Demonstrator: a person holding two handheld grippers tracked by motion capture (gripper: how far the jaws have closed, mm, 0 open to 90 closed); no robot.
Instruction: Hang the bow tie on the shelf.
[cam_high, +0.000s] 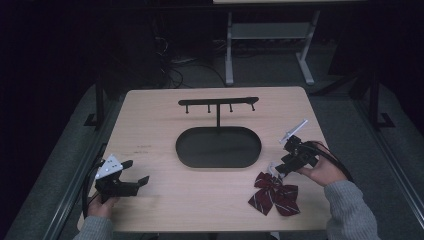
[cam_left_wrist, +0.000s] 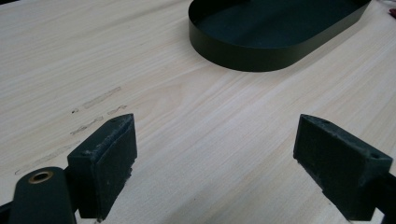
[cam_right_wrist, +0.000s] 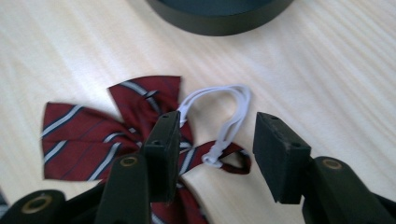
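At the left edge of the wooden table (cam_high: 150, 200), the left gripper (cam_high: 134, 174) is held by the person's left hand (cam_high: 100, 206) low over the wood; its two black jaws are seen spread wide apart, with nothing between them, and in the left gripper view the left gripper (cam_left_wrist: 215, 154) is pointed over bare table toward the tray (cam_left_wrist: 243, 56); some faint marks (cam_left_wrist: 93, 100) are seen on the wood just beyond the left jaw. In the middle of the table a black oval tray (cam_high: 185, 150) is placed, and from its far side a thin post is raised that carries a black hook bar (cam_high: 218, 102) with small pegs hanging under it; nothing is seen lying in the tray. To the right of the tray, near the front edge, a dark red striped bow tie (cam_high: 274, 194) is laid flat on the table, well apart from the left gripper and just beside the tray's right end. The right gripper (cam_high: 276, 169) is held by the right hand (cam_high: 322, 170) directly over the upper part of the bow tie; in the right gripper view the right gripper (cam_right_wrist: 217, 140) is seen with jaws parted, not clamped on anything; the white elastic strap (cam_right_wrist: 224, 105) of the bow tie (cam_right_wrist: 93, 135) and its small clasp (cam_right_wrist: 212, 156) are found in the gap between them; whether the left jaw is touching the cloth cannot be told.
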